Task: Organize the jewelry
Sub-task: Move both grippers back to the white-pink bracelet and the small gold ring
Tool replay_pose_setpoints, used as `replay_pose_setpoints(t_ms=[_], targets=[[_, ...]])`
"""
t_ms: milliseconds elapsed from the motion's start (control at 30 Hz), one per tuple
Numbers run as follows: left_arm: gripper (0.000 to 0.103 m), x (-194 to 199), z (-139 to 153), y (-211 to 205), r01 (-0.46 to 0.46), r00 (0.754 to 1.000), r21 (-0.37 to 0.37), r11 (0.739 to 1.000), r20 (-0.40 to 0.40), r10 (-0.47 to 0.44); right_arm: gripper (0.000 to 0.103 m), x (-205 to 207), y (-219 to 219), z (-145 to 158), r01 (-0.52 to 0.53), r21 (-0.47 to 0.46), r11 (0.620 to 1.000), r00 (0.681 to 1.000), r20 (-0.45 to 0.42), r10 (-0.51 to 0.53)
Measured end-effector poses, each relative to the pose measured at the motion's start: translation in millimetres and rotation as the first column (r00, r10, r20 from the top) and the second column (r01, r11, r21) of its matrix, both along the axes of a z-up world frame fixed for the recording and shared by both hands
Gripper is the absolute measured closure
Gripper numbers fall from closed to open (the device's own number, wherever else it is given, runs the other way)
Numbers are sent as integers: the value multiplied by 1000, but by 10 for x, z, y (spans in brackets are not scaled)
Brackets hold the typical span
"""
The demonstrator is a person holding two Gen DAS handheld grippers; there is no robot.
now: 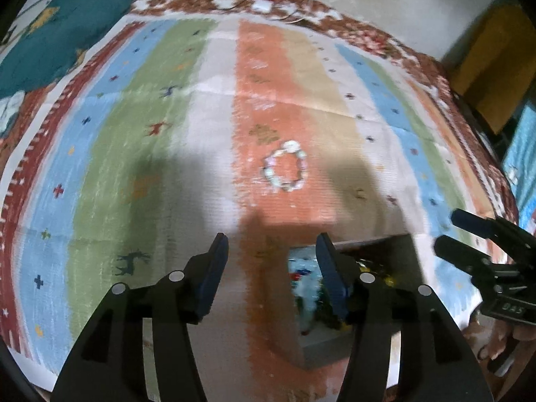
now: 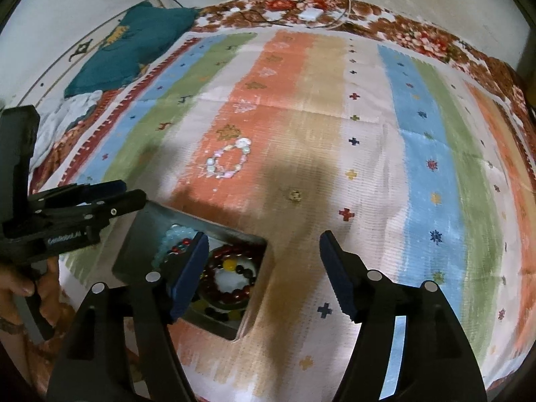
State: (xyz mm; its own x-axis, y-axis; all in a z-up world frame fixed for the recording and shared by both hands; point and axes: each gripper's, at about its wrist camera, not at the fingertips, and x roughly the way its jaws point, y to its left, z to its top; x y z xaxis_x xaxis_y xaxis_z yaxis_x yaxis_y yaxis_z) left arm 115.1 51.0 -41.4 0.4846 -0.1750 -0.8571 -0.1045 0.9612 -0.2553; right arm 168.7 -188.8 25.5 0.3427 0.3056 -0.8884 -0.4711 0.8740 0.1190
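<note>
Pastel beads form a bracelet (image 2: 228,162) lying loose on our striped mat (image 2: 368,134); both tongs, left (image 1: 271,261) and right (image 2: 263,268), gape wide, empty, above the box (image 2: 258,301).

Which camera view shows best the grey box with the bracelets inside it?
The right wrist view: the grey box is seen from above, with the dark red bracelet and the pale blue one visible inside. In the left wrist view the box is blurred and partly behind a finger.

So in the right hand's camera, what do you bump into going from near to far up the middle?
Jewelry box with dark red bead bracelet → pale bead bracelet on the striped mat → flowered blanket.
</note>
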Motion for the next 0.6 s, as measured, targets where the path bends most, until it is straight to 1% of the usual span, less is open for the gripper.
replay_pose_setpoints(t_ms=[133, 267, 433, 600], targets=[[37, 12, 4, 133, -56, 998, -26, 998, 8, 56, 34, 80, -26, -43, 16, -3, 1000, 1000, -12, -16], [22, 10, 46, 157, -76, 996, -30, 997, 34, 77, 32, 165, -54, -73, 38, 26, 999, 999, -38, -37], [16, 67, 16, 171, -67, 997, -65, 996, 20, 68, 31, 271, -77, -124, 71, 42, 997, 995, -66, -68], [13, 107, 17, 144, -61, 998, -33, 998, 24, 62, 30, 318, -73, -158, 78, 35, 996, 995, -73, -75]])
